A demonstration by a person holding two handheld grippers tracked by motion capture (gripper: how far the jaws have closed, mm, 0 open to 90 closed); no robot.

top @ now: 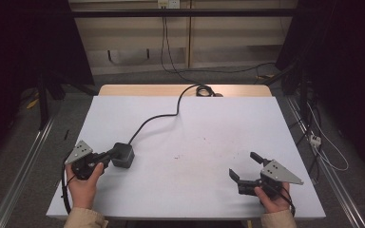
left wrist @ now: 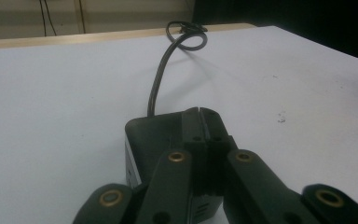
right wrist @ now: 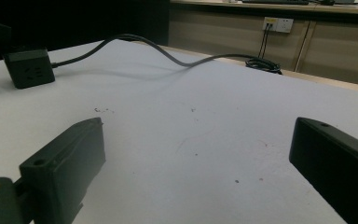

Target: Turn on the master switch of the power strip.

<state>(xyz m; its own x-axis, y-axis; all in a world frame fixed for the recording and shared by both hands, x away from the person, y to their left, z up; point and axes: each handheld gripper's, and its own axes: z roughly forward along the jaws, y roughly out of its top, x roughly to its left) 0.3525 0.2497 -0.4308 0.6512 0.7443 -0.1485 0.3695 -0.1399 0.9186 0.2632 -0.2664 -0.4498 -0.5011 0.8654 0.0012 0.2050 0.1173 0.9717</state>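
Left gripper (top: 110,155) jaws closed together, tips against black power cube (top: 123,155) with cable (top: 158,117) on white table (top: 209,137); right gripper (top: 245,167) jaws wide, empty.

A white-covered table (top: 195,190) was seen from above, with the left gripper (top: 105,156) held in a hand (top: 83,187) at its near left, its jaws drawn together against a black cube-shaped power block (top: 123,155). From the block's far side a black cable (top: 157,118) was trailed to a coil (top: 204,90) at the table's far edge. Well to the right of that claw, the right gripper (top: 245,167) was held with its jaws spread apart above bare tabletop.
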